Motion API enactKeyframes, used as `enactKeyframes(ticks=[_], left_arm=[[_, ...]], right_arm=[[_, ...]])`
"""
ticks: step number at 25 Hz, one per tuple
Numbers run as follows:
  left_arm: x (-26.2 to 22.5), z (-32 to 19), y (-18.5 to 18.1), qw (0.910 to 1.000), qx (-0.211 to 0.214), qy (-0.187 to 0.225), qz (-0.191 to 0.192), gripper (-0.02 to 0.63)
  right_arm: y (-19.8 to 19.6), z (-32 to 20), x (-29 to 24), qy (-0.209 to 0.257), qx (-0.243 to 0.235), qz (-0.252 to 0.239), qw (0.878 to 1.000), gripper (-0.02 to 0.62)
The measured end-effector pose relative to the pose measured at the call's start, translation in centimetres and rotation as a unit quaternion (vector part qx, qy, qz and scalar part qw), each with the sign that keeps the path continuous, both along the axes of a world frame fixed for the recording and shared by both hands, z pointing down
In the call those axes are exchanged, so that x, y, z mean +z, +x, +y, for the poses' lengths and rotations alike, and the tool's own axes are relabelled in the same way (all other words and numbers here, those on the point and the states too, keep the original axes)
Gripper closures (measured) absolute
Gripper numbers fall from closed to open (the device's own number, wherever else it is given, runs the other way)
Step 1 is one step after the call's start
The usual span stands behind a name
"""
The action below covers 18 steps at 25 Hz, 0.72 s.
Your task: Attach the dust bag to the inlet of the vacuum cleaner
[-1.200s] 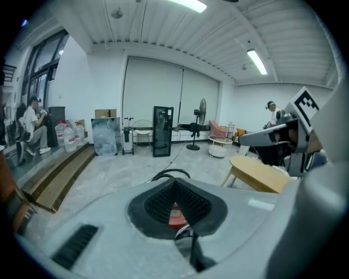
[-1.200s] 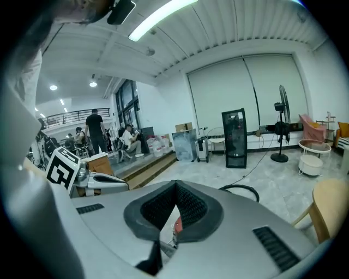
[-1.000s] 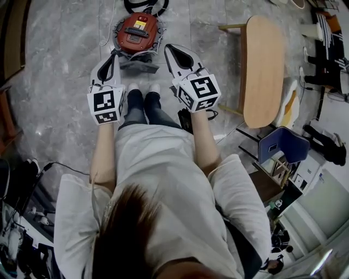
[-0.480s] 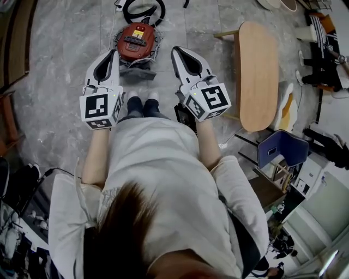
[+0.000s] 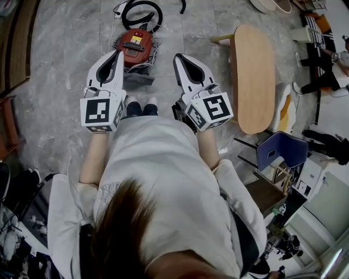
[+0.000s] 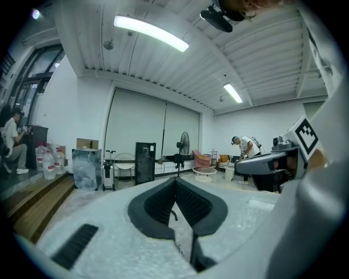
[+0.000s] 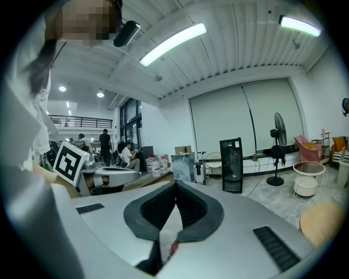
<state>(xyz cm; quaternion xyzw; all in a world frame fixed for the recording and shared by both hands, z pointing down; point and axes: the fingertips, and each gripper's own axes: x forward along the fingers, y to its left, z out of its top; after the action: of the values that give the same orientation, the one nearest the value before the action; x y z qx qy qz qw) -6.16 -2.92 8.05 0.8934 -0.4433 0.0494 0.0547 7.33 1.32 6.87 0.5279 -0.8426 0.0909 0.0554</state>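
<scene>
**Head view.** The person stands over the red vacuum cleaner point(image 5: 135, 42), which sits on the grey marble floor point(image 5: 54, 82) just ahead of their shoes. A grey, crumpled piece lies against its near side; it is probably the dust bag point(image 5: 137, 78), but I cannot tell whether it is seated on the inlet. The left gripper point(image 5: 119, 54) and right gripper point(image 5: 178, 56) are held level on either side of the machine and well above it. Both have their jaws closed and carry nothing. A black hose point(image 5: 139, 8) loops on the floor beyond the vacuum. An oval wooden table point(image 5: 253, 76) stands to the right with a blue chair point(image 5: 283, 144) near it.

**Left gripper view.** The jaws meet at the tip with only a sliver of gap and nothing between them. This camera looks out across the room, not at the work. It shows strip lights on a ribbed ceiling, a standing fan point(image 6: 184, 143), a black cabinet point(image 6: 145, 162) and water bottles point(image 6: 48, 161) on the left.

**Right gripper view.** These jaws are also closed and empty.

**Risk.** If the bag's collar is only partly on, it could slip off unnoticed, since neither gripper camera shows it. Coming down again with closed jaws could knock the bag or snag the hose.
</scene>
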Motion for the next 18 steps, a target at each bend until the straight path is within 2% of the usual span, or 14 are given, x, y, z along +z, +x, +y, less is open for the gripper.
enactKeyframes(ticks=[8, 12, 18], left_arm=[[-2.3, 1.5, -0.6, 0.9996, -0.006, 0.024, 0.012, 0.591], [-2.9, 2.1, -0.9, 0.9993, -0.011, 0.028, 0.023, 0.59], [-3.0, 3.5, -1.8, 0.9994, -0.012, 0.027, 0.015, 0.589]], right_arm=[[-0.2, 2.0, -1.9, 0.029, 0.0, 0.006, 1.0, 0.594], [0.2, 2.6, -1.9, 0.028, 0.003, 0.003, 1.0, 0.594], [0.9, 3.2, -2.0, 0.027, 0.01, 0.001, 1.0, 0.594]])
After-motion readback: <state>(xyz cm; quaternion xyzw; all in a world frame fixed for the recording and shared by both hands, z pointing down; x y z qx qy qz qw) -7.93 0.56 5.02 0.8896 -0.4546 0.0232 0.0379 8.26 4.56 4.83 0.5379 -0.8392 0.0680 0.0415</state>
